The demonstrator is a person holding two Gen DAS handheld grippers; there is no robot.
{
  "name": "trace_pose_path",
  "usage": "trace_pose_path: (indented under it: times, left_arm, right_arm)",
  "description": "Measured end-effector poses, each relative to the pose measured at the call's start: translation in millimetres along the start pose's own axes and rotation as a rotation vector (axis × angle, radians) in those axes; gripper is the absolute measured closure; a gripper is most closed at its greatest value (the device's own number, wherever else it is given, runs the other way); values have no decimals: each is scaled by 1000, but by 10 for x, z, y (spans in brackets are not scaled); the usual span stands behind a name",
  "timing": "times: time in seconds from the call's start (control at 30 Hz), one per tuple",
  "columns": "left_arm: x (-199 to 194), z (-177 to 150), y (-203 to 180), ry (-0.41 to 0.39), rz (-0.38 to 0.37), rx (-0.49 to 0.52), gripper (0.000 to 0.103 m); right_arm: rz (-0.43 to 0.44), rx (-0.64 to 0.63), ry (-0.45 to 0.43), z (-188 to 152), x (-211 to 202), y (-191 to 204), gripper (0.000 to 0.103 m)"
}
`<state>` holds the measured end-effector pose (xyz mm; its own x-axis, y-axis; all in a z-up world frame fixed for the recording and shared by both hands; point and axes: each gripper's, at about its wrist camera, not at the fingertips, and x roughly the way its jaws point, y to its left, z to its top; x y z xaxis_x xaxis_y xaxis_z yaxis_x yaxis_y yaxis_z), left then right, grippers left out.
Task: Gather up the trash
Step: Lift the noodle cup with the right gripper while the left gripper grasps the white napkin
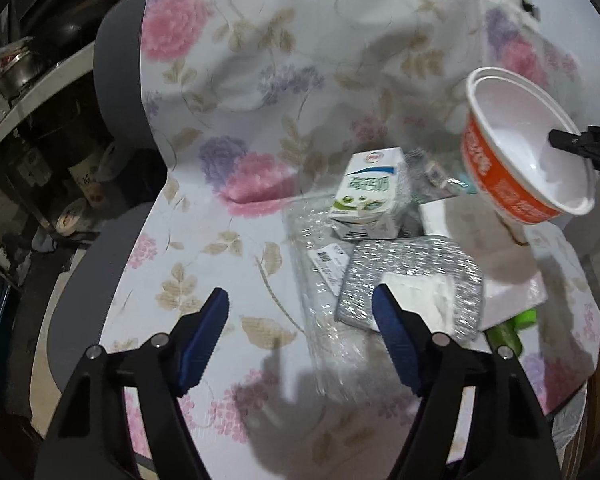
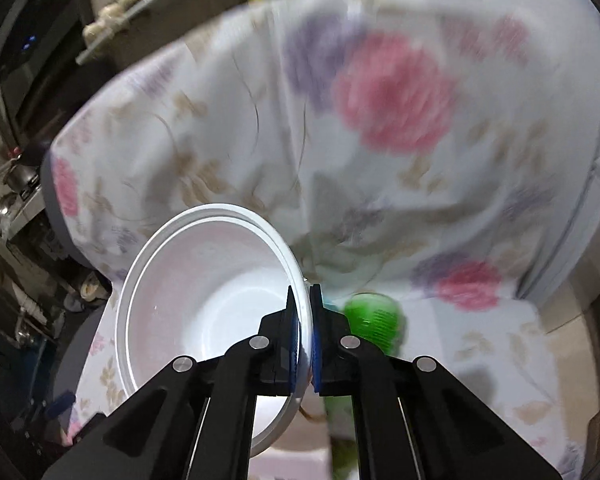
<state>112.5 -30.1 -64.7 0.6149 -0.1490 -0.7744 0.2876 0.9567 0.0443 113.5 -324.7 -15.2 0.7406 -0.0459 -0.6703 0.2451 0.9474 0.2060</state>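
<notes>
My right gripper [image 2: 305,300] is shut on the rim of an empty white bowl with an orange wrapper [image 2: 204,300] and holds it in the air. In the left wrist view the bowl [image 1: 516,148] hangs tilted at the upper right, with the right gripper's tip on its rim [image 1: 568,138]. My left gripper [image 1: 300,308] is open and empty above the floral cloth. Ahead of it lie a green and white milk carton [image 1: 368,196], a silver foil pouch with a white tissue [image 1: 412,292] and clear plastic wrap [image 1: 320,264].
A floral cloth [image 1: 260,80] covers a grey chair. A green bottle [image 2: 374,320] lies at the cloth's right, also in the left wrist view [image 1: 512,328]. A white sheet [image 1: 512,280] lies under the trash. Cluttered shelves with pots [image 1: 16,68] stand at the left.
</notes>
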Motion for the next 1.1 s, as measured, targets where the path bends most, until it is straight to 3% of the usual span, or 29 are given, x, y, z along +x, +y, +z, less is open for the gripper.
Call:
trace_pose_path:
  times: [0.1, 0.17, 0.27, 0.4, 0.47, 0.6, 0.7, 0.8, 0.97, 1.1]
  left_arm:
    - [-85, -102, -92, -15, -47, 37, 33]
    - [-89, -182, -204, -10, -102, 68, 51]
    - [-91, -283, -446, -5, -202, 111, 62]
    - [-28, -350, -922, -2, -268, 204, 56]
    - [15, -352, -1128, 3, -294, 219, 40]
    - [107, -334, -1520, 2, -319, 247, 36]
    - [207, -309, -1789, 0, -294, 257, 36]
    - [408, -296, -2084, 12, -190, 288, 36]
    - [623, -348, -2278, 27, -77, 310, 36]
    - [701, -340, -2264, 23, -65, 296, 37]
  right_arm:
    - [-42, 18, -46, -124, -408, -206, 97]
    - [-66, 37, -55, -230, -606, -402, 97]
    - [-101, 67, -49, -443, -819, -619, 97]
    - [-136, 114, -37, -683, -926, -865, 97]
    - [-152, 144, -34, -777, -942, -995, 97]
    - [-179, 181, -30, -895, -945, -1241, 97]
    - [-185, 218, -24, -972, -932, -1443, 97]
    - [-188, 248, -17, -1027, -913, -1601, 96]
    - [-179, 271, -3, -1108, -869, -1771, 96]
    - [-162, 273, 4, -1146, -847, -1788, 96]
